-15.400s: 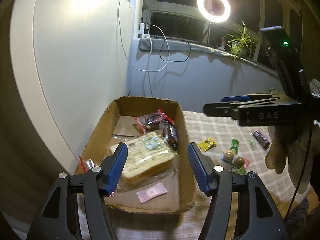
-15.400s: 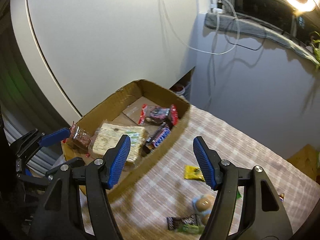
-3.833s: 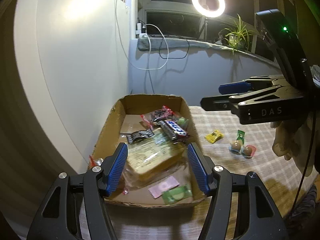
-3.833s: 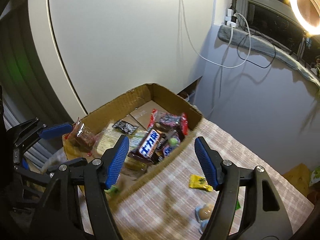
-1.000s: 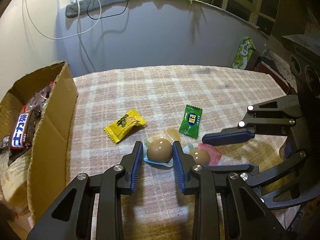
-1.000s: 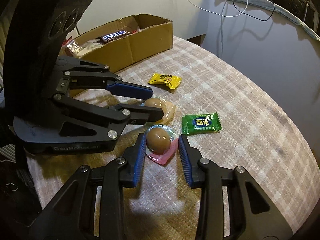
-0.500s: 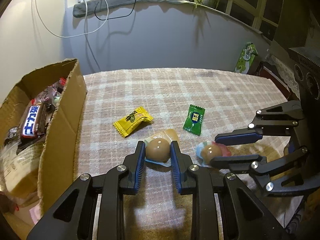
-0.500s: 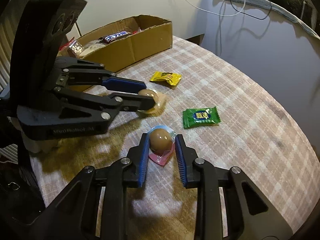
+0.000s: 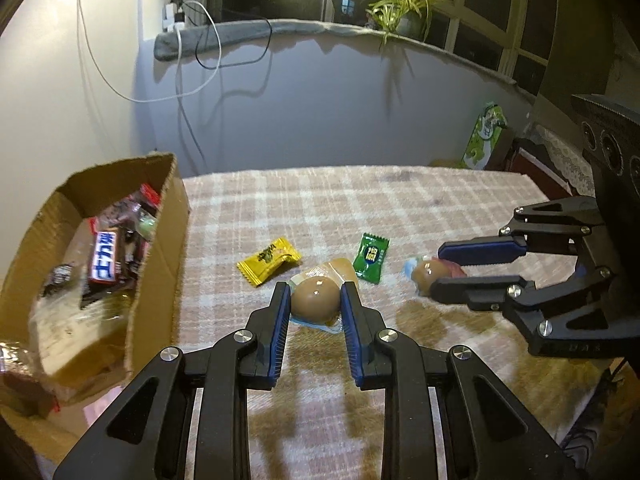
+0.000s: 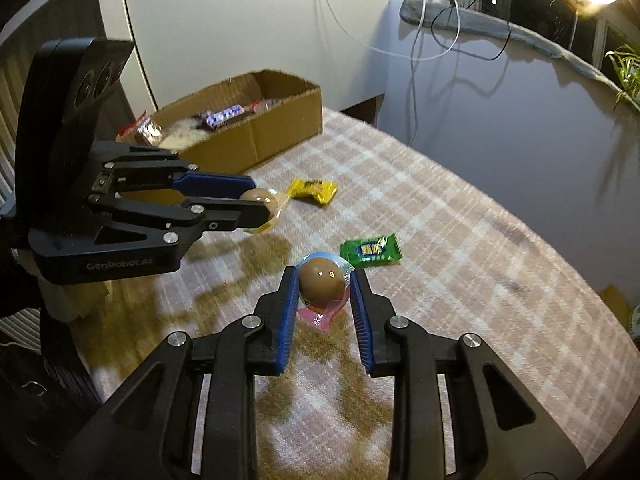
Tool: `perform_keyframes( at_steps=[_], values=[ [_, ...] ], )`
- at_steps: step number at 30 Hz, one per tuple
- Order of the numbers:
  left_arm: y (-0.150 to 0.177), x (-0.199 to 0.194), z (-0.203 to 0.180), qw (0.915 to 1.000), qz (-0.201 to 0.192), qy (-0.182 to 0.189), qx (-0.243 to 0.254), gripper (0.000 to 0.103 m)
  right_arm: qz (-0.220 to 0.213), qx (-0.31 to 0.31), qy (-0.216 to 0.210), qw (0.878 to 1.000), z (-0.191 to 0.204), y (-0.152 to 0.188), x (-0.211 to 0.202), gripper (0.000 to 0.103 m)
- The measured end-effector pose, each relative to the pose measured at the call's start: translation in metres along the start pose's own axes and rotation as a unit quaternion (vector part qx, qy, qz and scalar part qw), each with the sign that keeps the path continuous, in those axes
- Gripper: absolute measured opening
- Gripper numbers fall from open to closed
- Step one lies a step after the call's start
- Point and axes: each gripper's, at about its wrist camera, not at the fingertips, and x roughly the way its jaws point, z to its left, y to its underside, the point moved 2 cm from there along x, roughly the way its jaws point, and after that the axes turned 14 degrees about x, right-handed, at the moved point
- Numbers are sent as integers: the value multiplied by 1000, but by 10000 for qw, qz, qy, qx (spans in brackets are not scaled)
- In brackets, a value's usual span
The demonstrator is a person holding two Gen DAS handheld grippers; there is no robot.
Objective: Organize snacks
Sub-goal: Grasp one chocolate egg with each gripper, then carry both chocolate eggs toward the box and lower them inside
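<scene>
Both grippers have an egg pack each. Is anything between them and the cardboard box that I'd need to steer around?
Nothing visible blocks the way. The left gripper and right gripper hold their egg packs above the tablecloth. The yellow candy lies flat below the route to the cardboard box, whose top is open.

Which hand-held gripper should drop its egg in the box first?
Probably the left hand-held gripper. It sits nearer the box with its egg clamped. The right hand-held gripper also holds an egg, but is farther off.
</scene>
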Motion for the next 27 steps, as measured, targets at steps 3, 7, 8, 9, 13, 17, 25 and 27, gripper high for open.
perform_keyframes(
  at_steps=[3, 7, 8, 9, 13, 17, 25, 27],
  values=[
    [0, -10, 3, 10000, -82, -53, -11, 24, -99, -9, 42, 9999, 5, -6, -9, 27],
    [0, -24, 7, 9997, -200, -110, -29, 24, -204, -63, 81, 9997, 14, -14, -17, 27],
    [0, -27, 7, 9997, -222, -124, -26, 24, -237, -78, 87, 9997, 17, -16, -20, 27],
    [0, -31, 8, 9996, -256, -149, -26, 24, -258, -83, 90, 9996, 19, -17, -22, 27],
    [2, -42, 12, 9992, -347, -211, -42, 24, -334, -144, 107, 9993, 30, -24, -26, 27],
    [5, -52, 20, 9987, -416, -275, -98, 24, -400, -203, 110, 9989, 40, -33, -28, 27],
    [14, -69, 42, 9974, -521, -433, -255, 24, -514, -356, 78, 9980, 64, -57, -22, 27],
    [16, -72, 48, 9970, -535, -484, -298, 24, -533, -398, 68, 9978, 71, -64, -18, 27]
  ],
)
